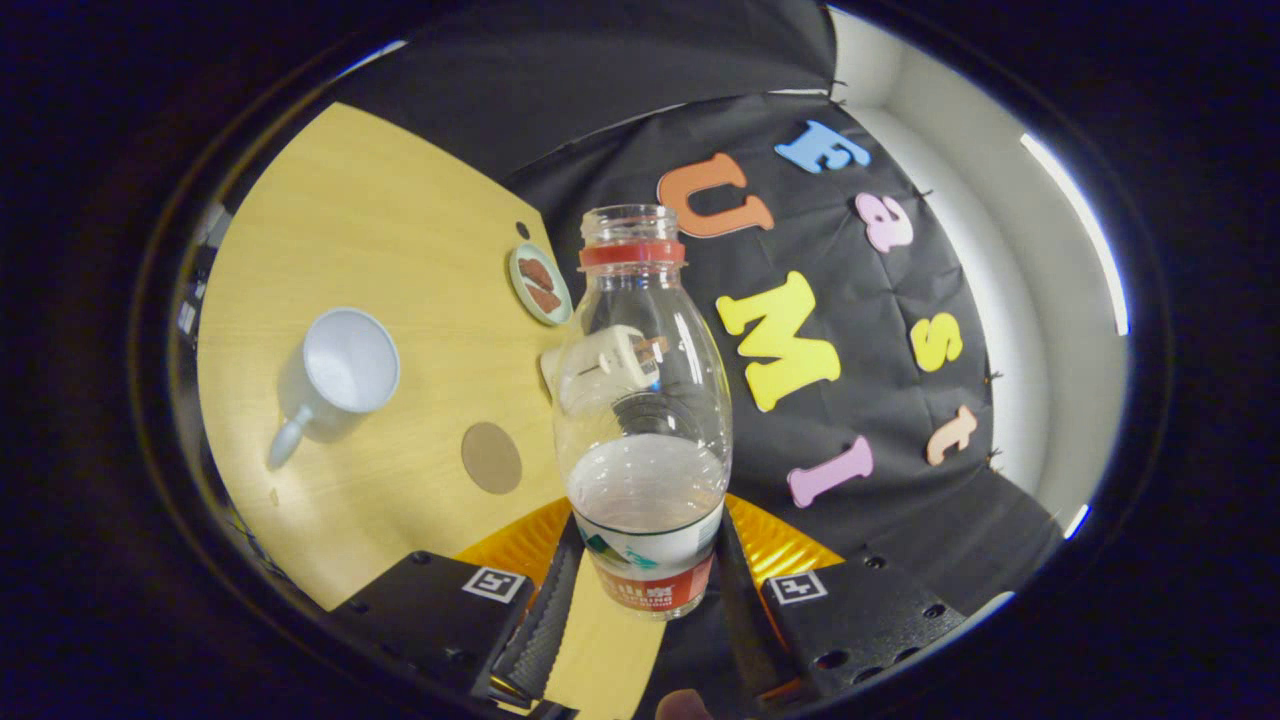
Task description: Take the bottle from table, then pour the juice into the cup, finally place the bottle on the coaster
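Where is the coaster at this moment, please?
In the gripper view, the brown round coaster lies flat on the wooden table, between the white cup and the bottle clamped in the gripper.

Gripper (643, 580) clamps open bottle (642, 400); cup (335, 378), coaster (491, 457) on table (380, 230).

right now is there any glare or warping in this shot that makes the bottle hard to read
Gripper view: fisheye bends the table edge; the bottle, clamped between the tool fingers, stays sharp, with faint highlights on its clear wall; the cup casts a soft shadow.
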